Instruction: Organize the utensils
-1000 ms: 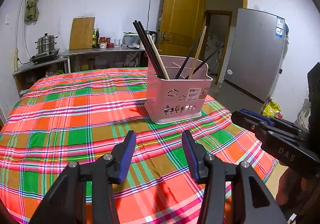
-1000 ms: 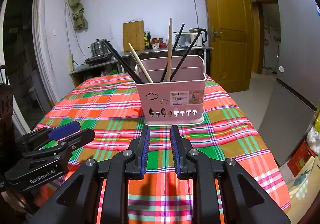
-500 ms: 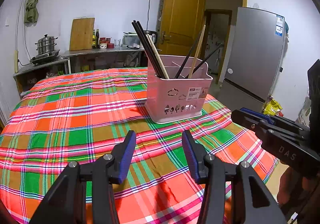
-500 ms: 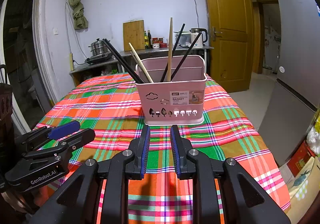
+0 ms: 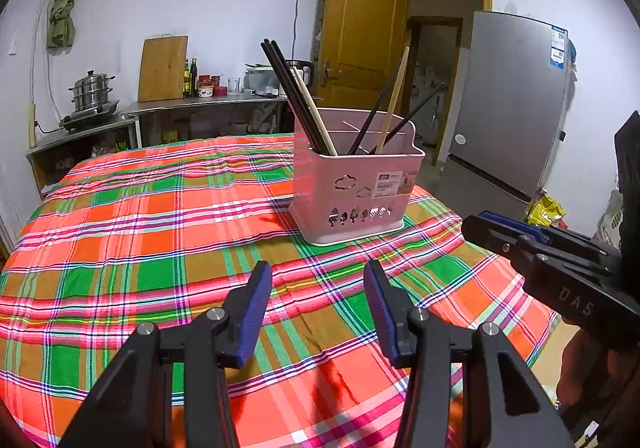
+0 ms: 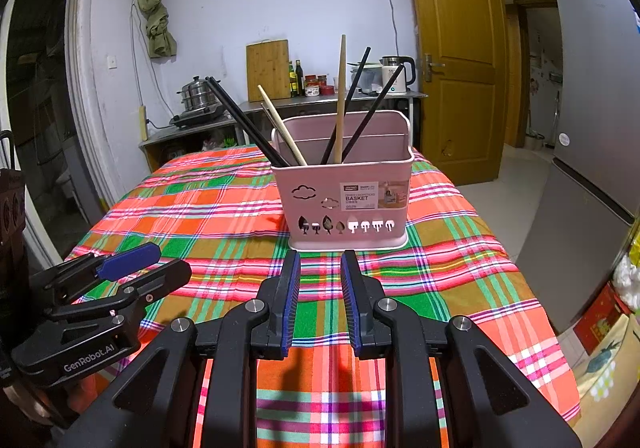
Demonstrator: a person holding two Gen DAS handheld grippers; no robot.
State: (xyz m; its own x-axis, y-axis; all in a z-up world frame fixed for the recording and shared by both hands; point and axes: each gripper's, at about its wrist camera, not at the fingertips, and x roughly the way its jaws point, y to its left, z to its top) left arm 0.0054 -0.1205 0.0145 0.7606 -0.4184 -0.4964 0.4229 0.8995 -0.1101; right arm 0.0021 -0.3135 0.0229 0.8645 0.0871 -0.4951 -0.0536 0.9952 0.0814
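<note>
Ahead of both empty, spread grippers, left (image 5: 316, 284) and right (image 6: 319, 272), the pink basket (image 6: 346, 199) holds chopsticks (image 6: 248, 123) standing on end, tips leaning outward left and right.

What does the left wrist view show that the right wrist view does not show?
Only the left wrist view shows the yellow bag on the floor by the fridge, and the right gripper from the side.

Only the right wrist view shows the dark doorway on the left, the wall switch and the left gripper from the side.

Both show the pink basket with chopsticks, the plaid cloth, the steamer pot and the cutting board.
</note>
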